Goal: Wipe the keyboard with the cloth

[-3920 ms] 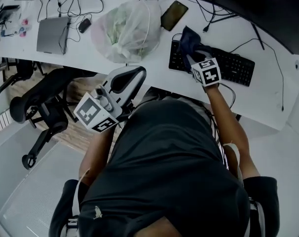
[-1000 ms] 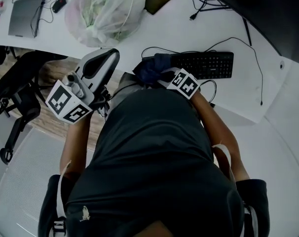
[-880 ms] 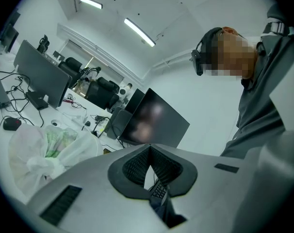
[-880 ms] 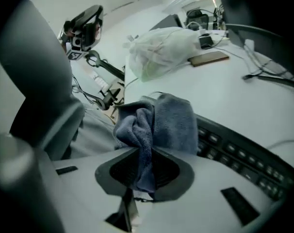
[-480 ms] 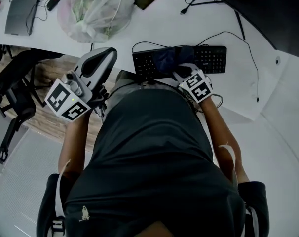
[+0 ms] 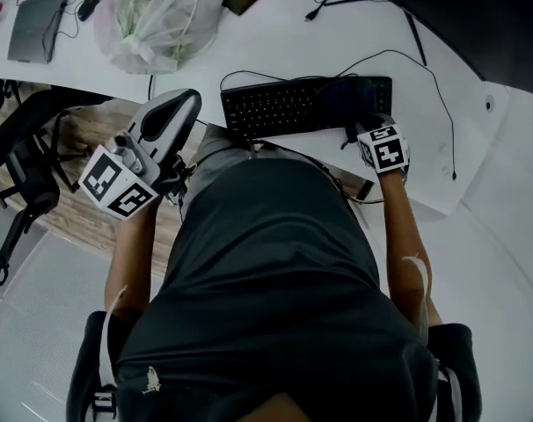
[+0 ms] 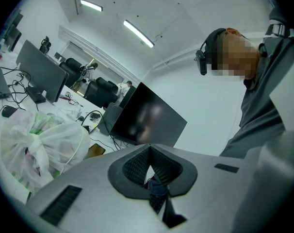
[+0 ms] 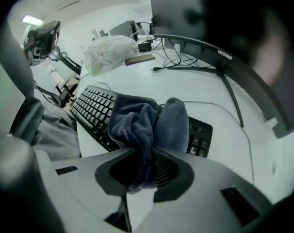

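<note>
Cloth (image 6: 350, 95) on right end of keyboard (image 6: 275, 108)

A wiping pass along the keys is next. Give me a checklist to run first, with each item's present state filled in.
1. Cloth clamped in right claw: ok, jaws shut on it.
2. Cloth over the keyboard: ok, near its right end.
3. Cloth pressing on the keys: cannot tell.
4. Rest of the keyboard free of objects: ok.
5. Left claw out of the way: ok, shut, empty, away from the keyboard.
6. Keyboard braced against sliding: not ok, nothing holds it.
</note>
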